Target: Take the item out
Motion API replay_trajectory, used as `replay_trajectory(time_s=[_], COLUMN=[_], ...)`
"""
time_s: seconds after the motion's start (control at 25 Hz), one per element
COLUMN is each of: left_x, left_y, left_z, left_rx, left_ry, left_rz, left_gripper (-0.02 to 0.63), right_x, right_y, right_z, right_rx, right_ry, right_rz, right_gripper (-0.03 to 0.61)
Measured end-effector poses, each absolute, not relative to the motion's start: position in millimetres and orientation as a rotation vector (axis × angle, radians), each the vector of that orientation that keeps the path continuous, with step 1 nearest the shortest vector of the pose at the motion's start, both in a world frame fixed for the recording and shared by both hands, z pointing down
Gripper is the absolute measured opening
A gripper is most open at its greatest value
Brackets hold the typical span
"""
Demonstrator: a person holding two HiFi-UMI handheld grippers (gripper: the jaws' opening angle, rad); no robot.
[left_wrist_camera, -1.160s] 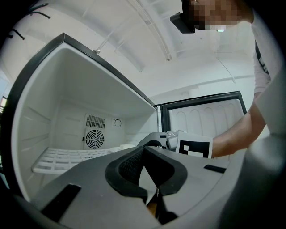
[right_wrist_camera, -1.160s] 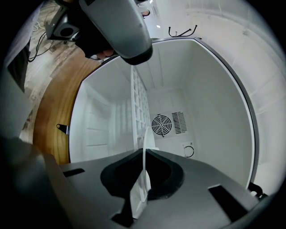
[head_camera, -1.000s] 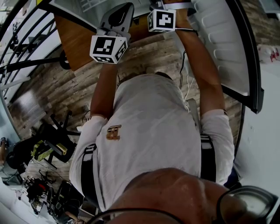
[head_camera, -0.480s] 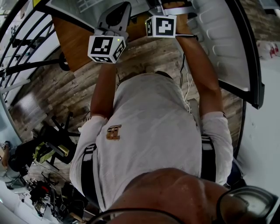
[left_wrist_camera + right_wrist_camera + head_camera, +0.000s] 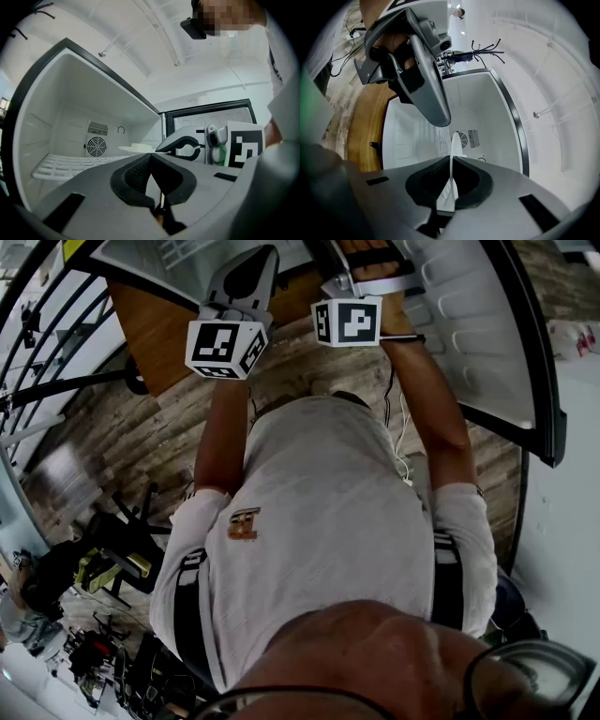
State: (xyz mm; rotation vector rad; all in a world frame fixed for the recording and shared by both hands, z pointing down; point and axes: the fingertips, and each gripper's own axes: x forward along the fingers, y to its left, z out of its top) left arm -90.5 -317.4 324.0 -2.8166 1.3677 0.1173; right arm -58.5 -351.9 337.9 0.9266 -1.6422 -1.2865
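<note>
In the right gripper view, my right gripper (image 5: 451,163) is shut on the rim of a thin white plate (image 5: 453,149), seen edge-on and pointing into the open white fridge compartment (image 5: 487,108). The left gripper view shows that plate (image 5: 135,149) level, with a pale lump on top, held by the right gripper (image 5: 183,145) at the compartment's mouth. My left gripper (image 5: 151,158) is shut with nothing in it, just left of the right one. In the head view, both marker cubes (image 5: 225,345) (image 5: 349,321) are held out in front of the person's chest.
The compartment has a white wire shelf (image 5: 65,165) and a round fan grille (image 5: 96,146) on its back wall. The fridge door (image 5: 478,343) stands open on the right. A wooden panel (image 5: 159,324) and wood-plank floor (image 5: 112,427) lie below, with clutter (image 5: 94,568) at lower left.
The right gripper's cube has moved down in the head view, back toward the person, with the plate still held. The left gripper has shifted slightly left.
</note>
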Motion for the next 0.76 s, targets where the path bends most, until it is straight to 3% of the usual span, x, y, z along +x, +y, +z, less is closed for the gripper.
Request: replay_trajectory(time_s=[0.76], left_x=[-72.4], left_y=[-295.8], left_z=[327.1], left_rx=[-2.803], left_ry=[1.362], left_rz=[0.116], left_gripper=[0.018], right_x=[-37.6], right_y=[-322.6], right_z=[340.6], right_rx=[0.93], right_ry=[-1.661], right_rz=[-1.3], right_gripper=[0.04])
